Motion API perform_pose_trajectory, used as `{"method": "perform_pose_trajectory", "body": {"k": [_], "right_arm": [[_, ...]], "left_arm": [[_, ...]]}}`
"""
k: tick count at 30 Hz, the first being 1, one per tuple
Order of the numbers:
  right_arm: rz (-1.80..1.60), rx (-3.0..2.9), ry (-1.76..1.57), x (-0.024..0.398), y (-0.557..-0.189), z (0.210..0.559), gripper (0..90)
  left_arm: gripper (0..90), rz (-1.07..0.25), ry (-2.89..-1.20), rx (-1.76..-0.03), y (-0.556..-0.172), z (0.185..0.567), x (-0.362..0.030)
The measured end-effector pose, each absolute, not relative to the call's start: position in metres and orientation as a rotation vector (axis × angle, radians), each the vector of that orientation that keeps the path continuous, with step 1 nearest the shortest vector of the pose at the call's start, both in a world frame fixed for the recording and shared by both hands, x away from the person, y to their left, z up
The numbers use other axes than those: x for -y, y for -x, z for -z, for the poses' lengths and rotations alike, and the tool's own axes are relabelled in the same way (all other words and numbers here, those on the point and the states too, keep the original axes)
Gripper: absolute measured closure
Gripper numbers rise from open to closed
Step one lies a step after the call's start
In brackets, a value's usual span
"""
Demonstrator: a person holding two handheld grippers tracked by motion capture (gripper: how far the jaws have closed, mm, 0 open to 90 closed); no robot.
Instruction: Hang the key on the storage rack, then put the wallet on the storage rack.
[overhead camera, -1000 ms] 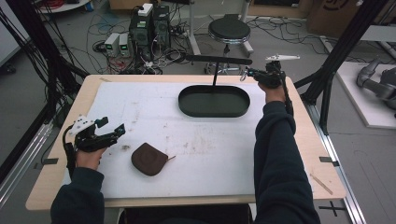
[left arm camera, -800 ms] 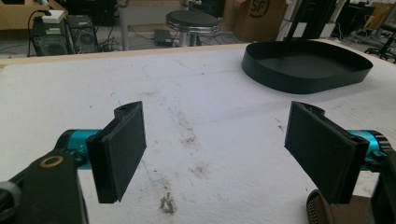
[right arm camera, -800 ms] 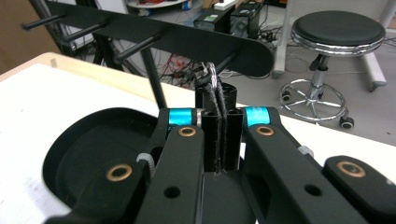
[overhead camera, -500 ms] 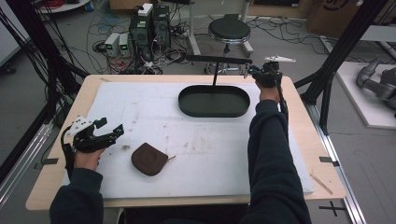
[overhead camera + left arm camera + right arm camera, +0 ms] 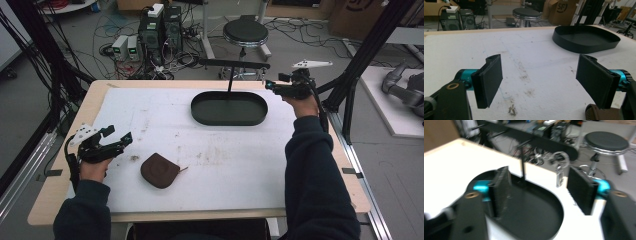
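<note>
Two grippers are over the desk, both with jaws spread and nothing between them. Left gripper (image 5: 116, 142) hovers near the desk's left edge, just left of the brown pouch (image 5: 159, 170), which lies toward the near edge. Right gripper (image 5: 272, 86) is at the far right corner, beside the right end of the black tray (image 5: 229, 118); its jaws have just been opening. A keyring (image 5: 560, 168) hangs from the stand's bar (image 5: 529, 140) beyond them.

My right gripper (image 5: 276, 86) hovers beside the black tray (image 5: 229, 108), its jaws just opening, empty; my left gripper (image 5: 116, 141) rests agape well short of it.
</note>
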State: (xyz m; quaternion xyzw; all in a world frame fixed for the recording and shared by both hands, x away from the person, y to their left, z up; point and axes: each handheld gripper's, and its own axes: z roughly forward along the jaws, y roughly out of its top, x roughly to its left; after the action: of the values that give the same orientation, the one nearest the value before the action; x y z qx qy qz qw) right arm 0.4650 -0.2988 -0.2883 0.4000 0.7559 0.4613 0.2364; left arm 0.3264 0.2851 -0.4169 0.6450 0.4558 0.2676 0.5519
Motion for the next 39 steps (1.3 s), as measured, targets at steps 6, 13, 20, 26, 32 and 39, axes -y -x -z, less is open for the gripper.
{"method": "perform_pose_trajectory", "body": {"k": [6,13,20,26,32,39], "right_arm": [[-1.172,-2.127,-0.995,0.303,-0.412,0.28,24.4],[-1.117,-2.122,-0.998,0.317,-0.367,0.31,21.5],[-1.111,-2.094,-1.079,0.312,-0.353,0.357,20.4],[-1.118,-2.104,-1.042,0.301,-0.347,0.367,20.4],[-1.132,-2.11,-1.034,0.3,-0.346,0.368,20.4],[-1.135,-2.11,-1.043,0.3,-0.346,0.368,20.4]], "left_arm": [[21.1,-0.613,-1.512,-1.059,-0.325,0.415,-0.285],[20.9,-0.579,-1.529,-1.022,-0.325,0.414,-0.278],[20.8,-0.568,-1.538,-1.014,-0.324,0.414,-0.274],[20.8,-0.575,-1.542,-0.996,-0.32,0.412,-0.269],[20.8,-0.528,-1.564,-0.979,-0.321,0.412,-0.267],[20.8,-0.456,-1.609,-0.973,-0.324,0.417,-0.263]]}}
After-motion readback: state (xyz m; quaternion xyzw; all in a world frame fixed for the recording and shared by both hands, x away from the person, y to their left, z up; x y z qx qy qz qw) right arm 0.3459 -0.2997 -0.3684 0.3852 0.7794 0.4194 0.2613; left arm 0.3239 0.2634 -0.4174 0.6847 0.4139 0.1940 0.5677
